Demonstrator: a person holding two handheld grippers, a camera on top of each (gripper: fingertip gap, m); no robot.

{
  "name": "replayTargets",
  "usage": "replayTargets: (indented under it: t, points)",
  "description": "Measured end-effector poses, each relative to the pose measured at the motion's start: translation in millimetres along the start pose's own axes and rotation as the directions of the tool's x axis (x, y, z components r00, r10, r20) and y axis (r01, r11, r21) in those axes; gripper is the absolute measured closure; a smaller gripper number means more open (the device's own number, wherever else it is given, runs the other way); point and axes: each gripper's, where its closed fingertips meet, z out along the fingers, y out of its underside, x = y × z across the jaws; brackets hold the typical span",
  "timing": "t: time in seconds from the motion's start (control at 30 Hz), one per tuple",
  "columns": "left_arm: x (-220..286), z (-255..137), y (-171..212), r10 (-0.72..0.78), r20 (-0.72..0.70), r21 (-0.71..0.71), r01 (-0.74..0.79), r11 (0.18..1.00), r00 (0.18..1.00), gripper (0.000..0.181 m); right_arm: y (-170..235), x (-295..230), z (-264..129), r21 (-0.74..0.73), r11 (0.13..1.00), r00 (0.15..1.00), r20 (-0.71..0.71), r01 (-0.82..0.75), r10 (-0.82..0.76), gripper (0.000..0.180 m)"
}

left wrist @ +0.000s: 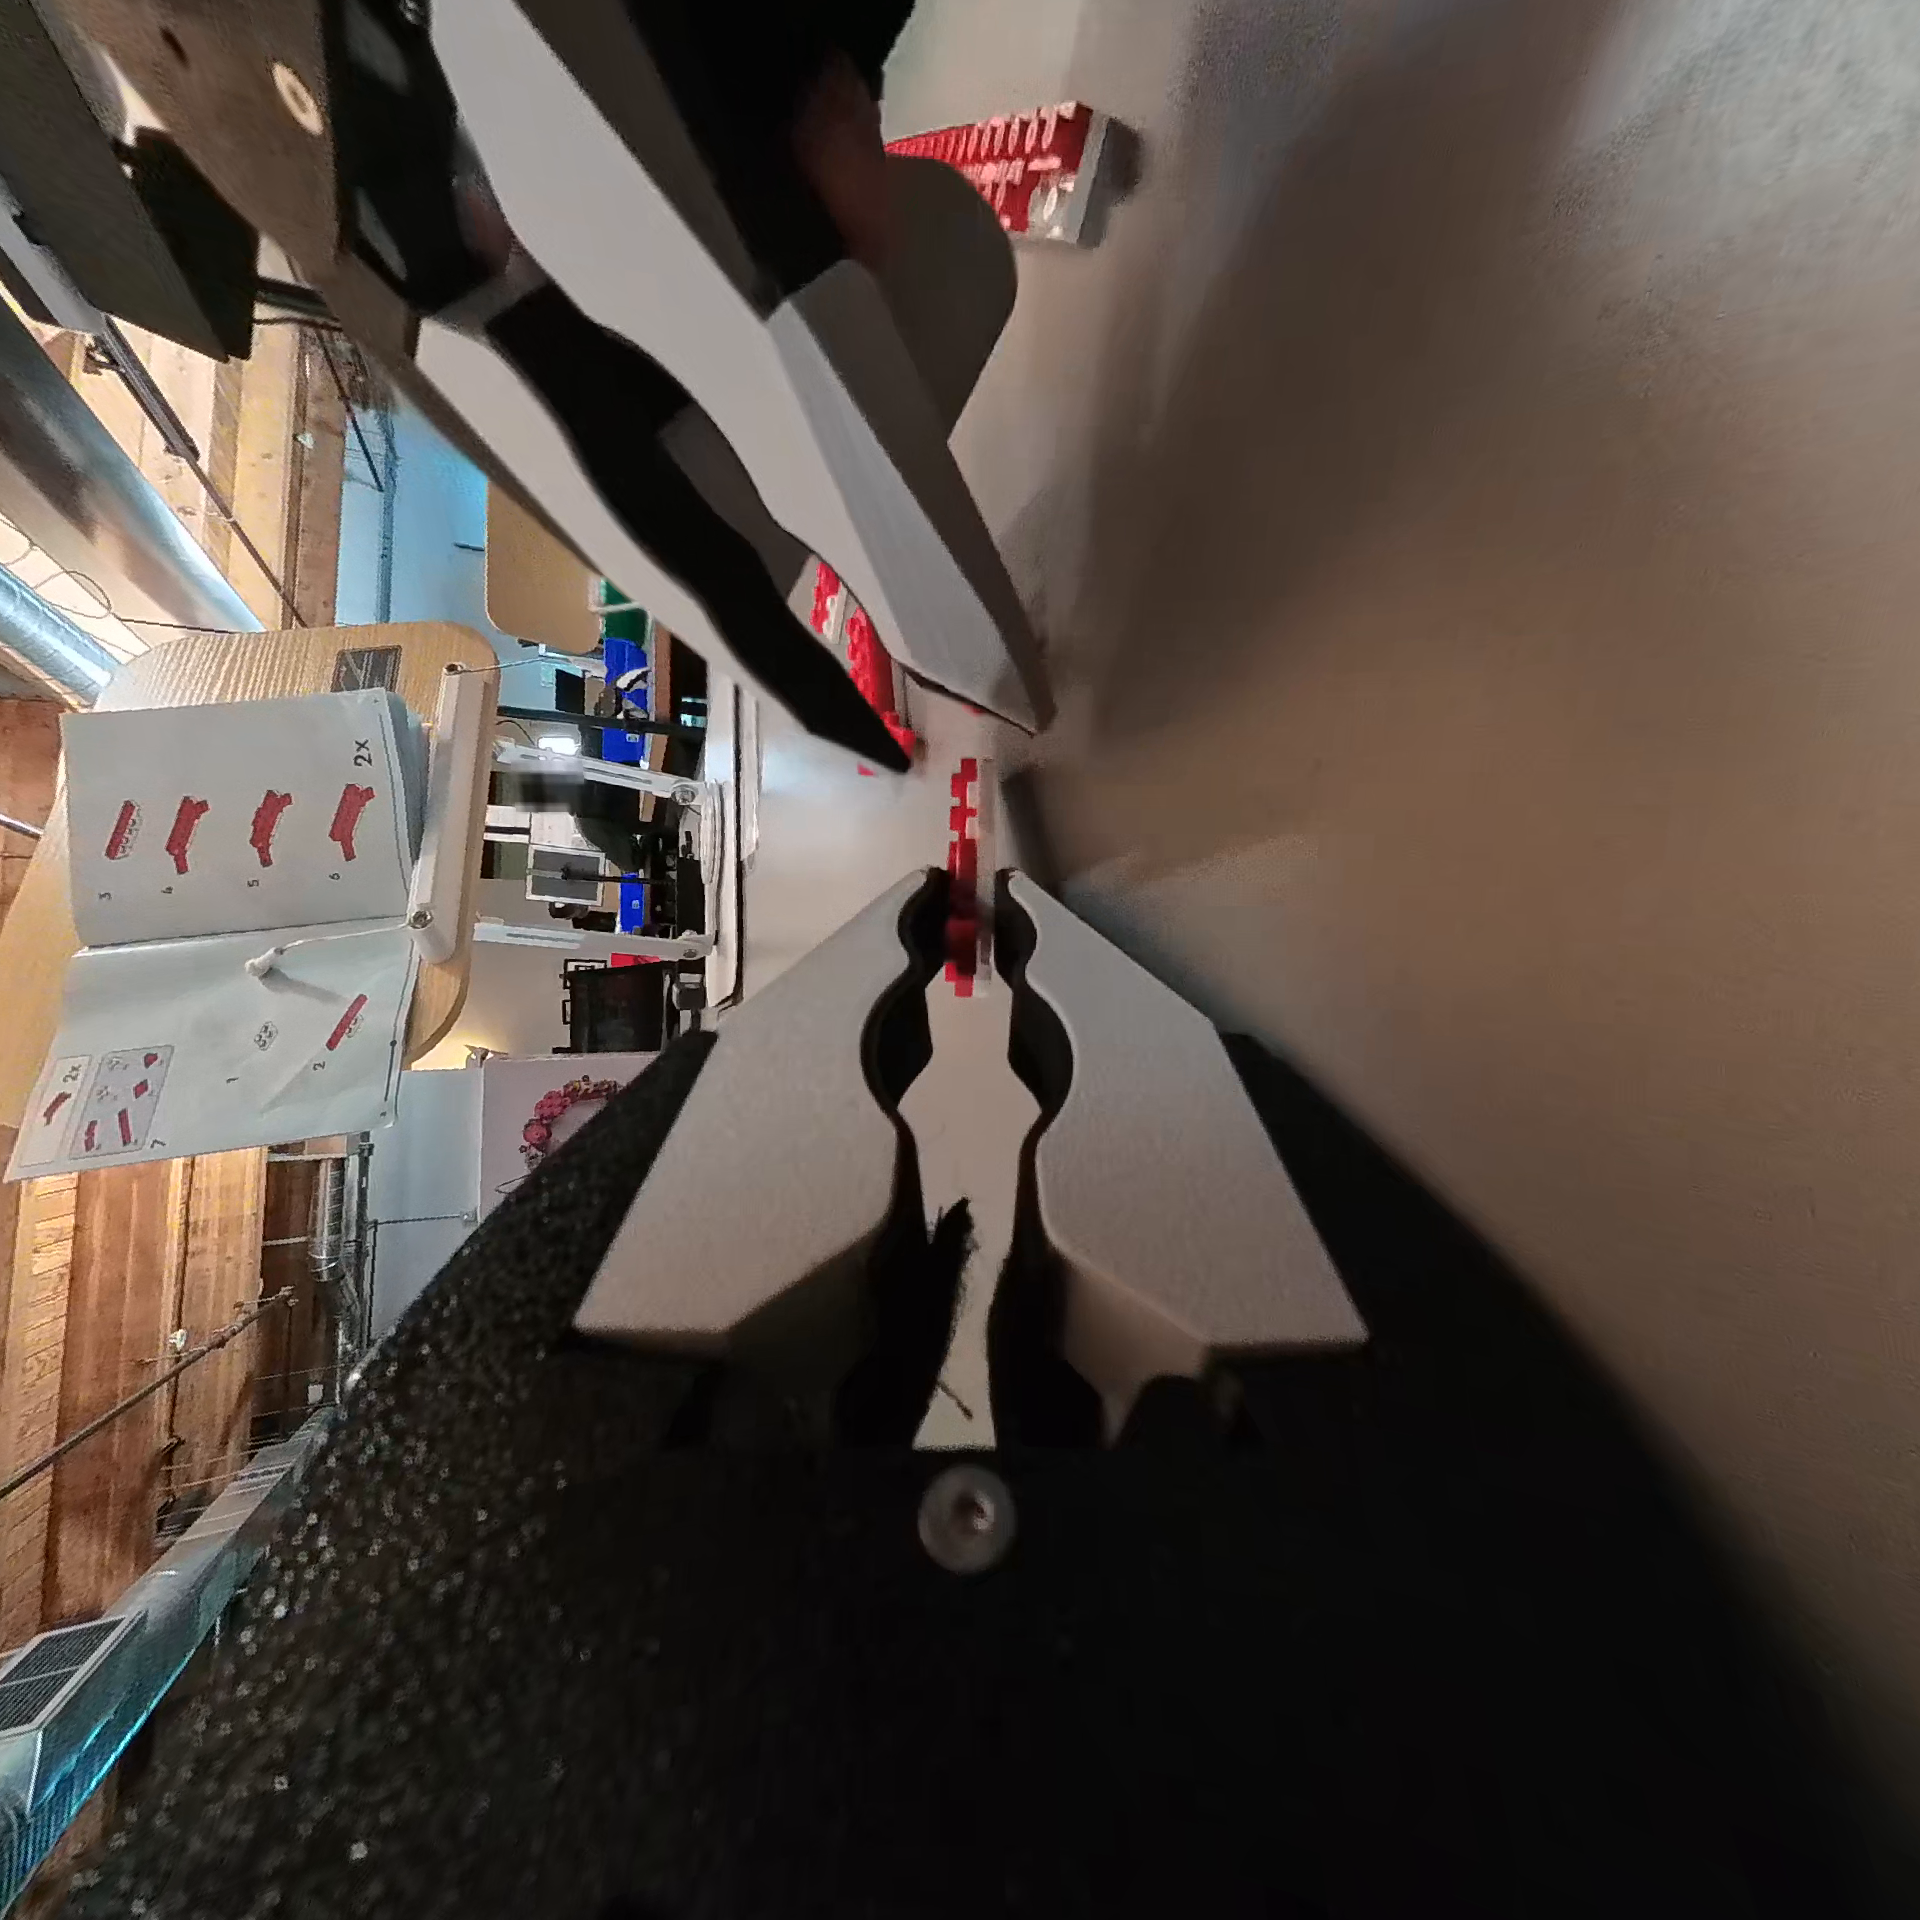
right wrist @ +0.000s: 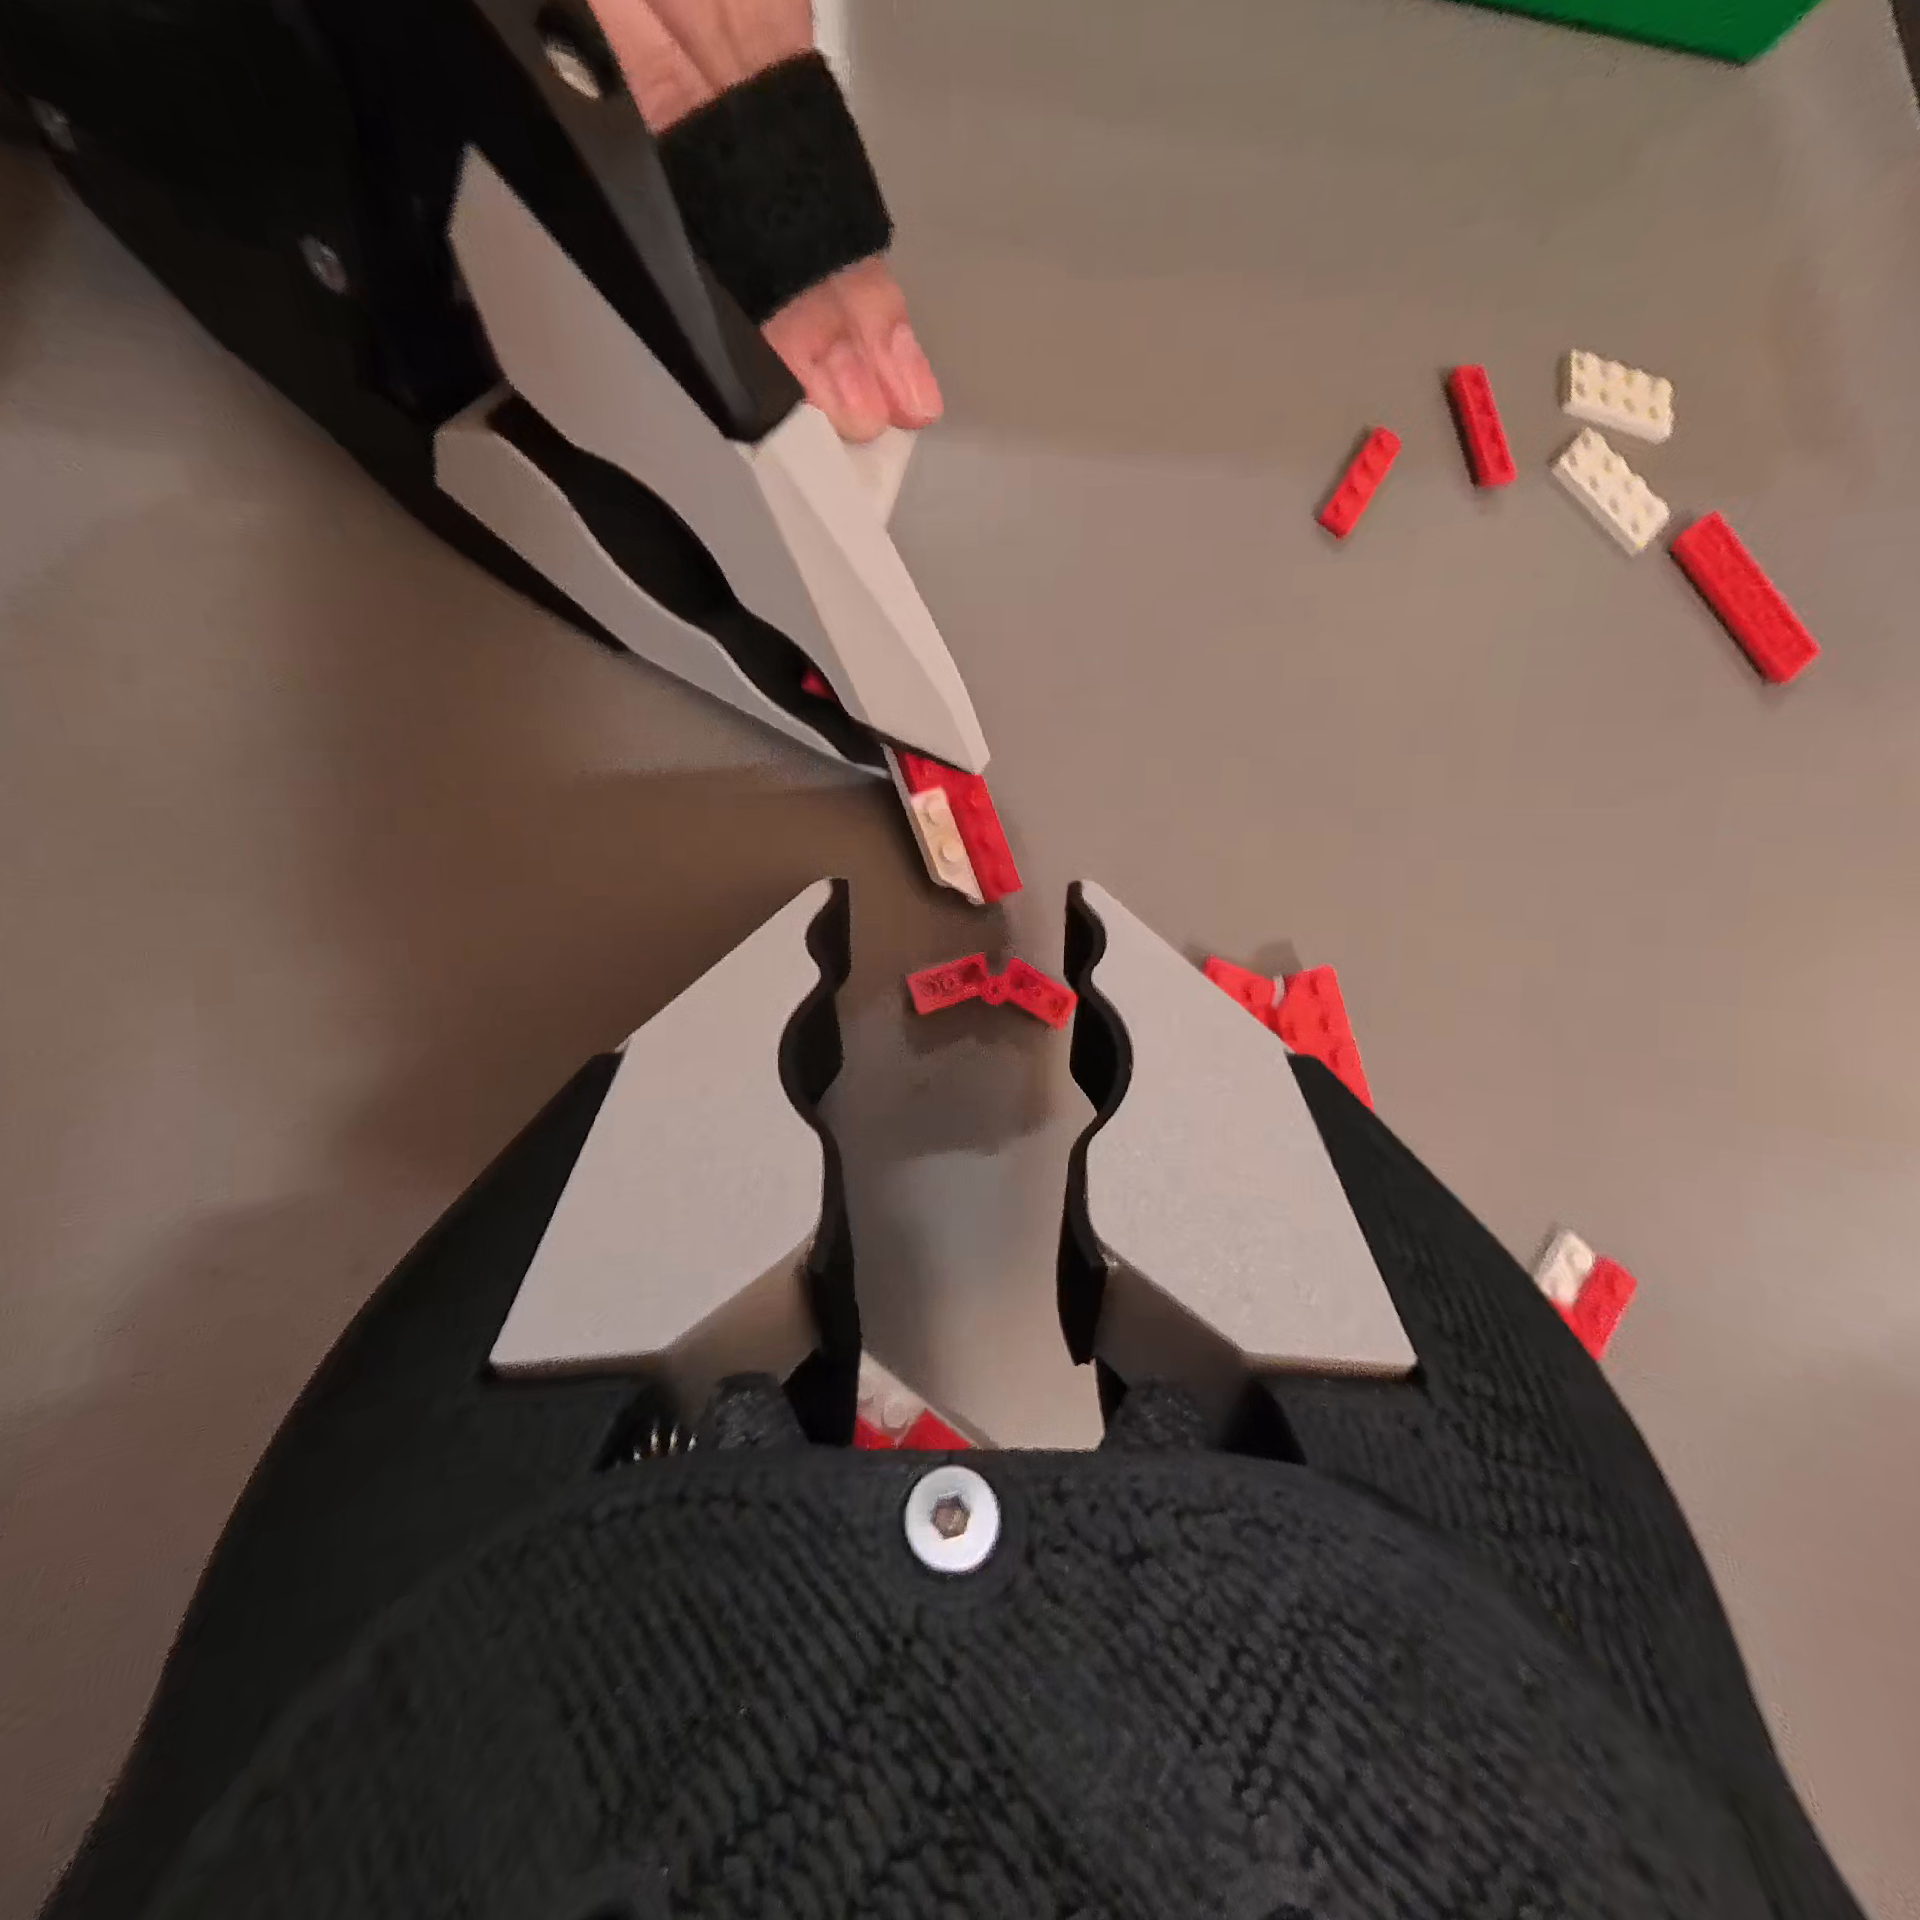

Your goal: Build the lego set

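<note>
My left gripper [left wrist: 968,883] is shut on a small red-and-white lego assembly [left wrist: 966,914] and holds it just above the grey table. In the right wrist view the same assembly [right wrist: 961,831] sticks out of the left gripper [right wrist: 930,767], which a person's hand grips. My right gripper [right wrist: 956,894] is open and empty, its tips just short of the assembly. A small red hinged piece [right wrist: 987,992] lies on the table between its fingers. In the left wrist view the right gripper [left wrist: 966,740] reaches in from the top left.
Loose red plates [right wrist: 1359,481] [right wrist: 1745,595] and white bricks [right wrist: 1619,393] lie at the right. More red pieces [right wrist: 1309,1013] sit beside my right finger. A green baseplate [right wrist: 1621,21] is at the far edge. An open instruction booklet [left wrist: 229,831] stands on a holder. Left and right tips are no more than a few centimetres apart.
</note>
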Motion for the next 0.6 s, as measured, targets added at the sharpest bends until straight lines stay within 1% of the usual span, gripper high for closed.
replayTargets:
  t: [0.03,0.07,0.1,0.17,0.2,0.37,0.47,0.6]
  points:
    - [0,0,0,0.001,0.001,0.0,-0.001,1.0,1.0,0.174,3,3,-1,-0.007,1.0,0.999,-0.02,-0.029,0.029,0.145]
    - [0,0,0,0.004,0.002,-0.002,-0.004,1.0,1.0,0.174,6,7,-3,-0.02,0.997,0.996,-0.046,-0.074,0.073,0.149]
    - [0,0,0,0.008,0.004,-0.003,-0.008,1.0,1.0,0.174,10,9,-5,-0.032,0.991,0.99,-0.057,-0.132,0.13,0.149]
    - [0,0,0,0.011,0.006,-0.008,-0.011,1.0,1.0,0.174,16,6,-9,-0.06,0.967,0.968,-0.05,-0.247,0.244,0.148]
    - [-1,0,0,0.012,0.006,-0.011,-0.012,1.0,1.0,0.174,18,3,-10,-0.071,0.959,0.961,-0.044,-0.275,0.272,0.15]
    - [-1,0,1,0.021,0.009,-0.021,-0.021,1.0,1.0,0.174,22,-7,-9,-0.097,0.953,0.957,-0.085,-0.286,0.279,0.156]
    - [-1,0,2,0.023,0.01,-0.025,-0.023,0.999,1.0,0.174,20,-7,-5,-0.071,0.941,0.941,-0.1,-0.33,0.322,0.158]
    - [-1,-1,5,0.03,0.012,-0.042,-0.029,0.999,0.999,0.174,20,4,-3,-0.03,0.917,0.908,-0.153,-0.399,0.39,0.159]
